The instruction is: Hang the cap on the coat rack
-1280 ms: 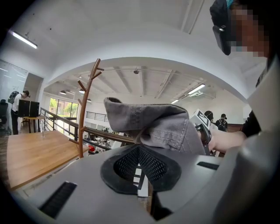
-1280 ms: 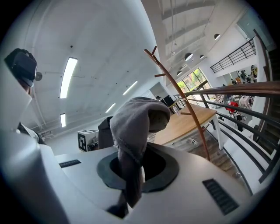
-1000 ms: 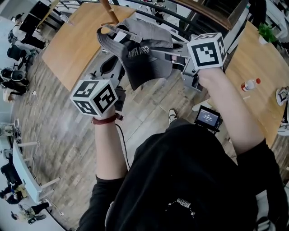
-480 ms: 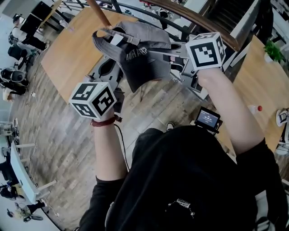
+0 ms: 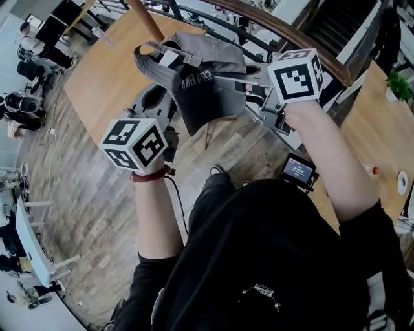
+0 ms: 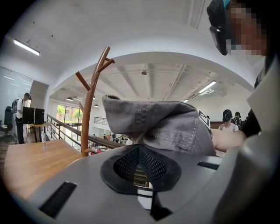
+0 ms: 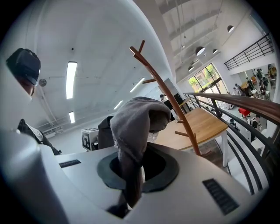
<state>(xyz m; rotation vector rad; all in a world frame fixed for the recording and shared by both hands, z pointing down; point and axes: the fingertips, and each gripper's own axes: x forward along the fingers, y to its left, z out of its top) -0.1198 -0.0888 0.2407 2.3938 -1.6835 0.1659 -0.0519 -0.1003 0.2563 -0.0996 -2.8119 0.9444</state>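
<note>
The grey cap was held up beside the wooden coat rack, its fabric pinched by the closed left claw and the closed right claw.

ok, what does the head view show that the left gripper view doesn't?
Head view only: the marker cubes, left and right, and a small screen at the person's waist. Left gripper view only: the coat rack's branched top and a ceiling light. Both: the grey cap, the rack's pole and the wooden table.
</note>
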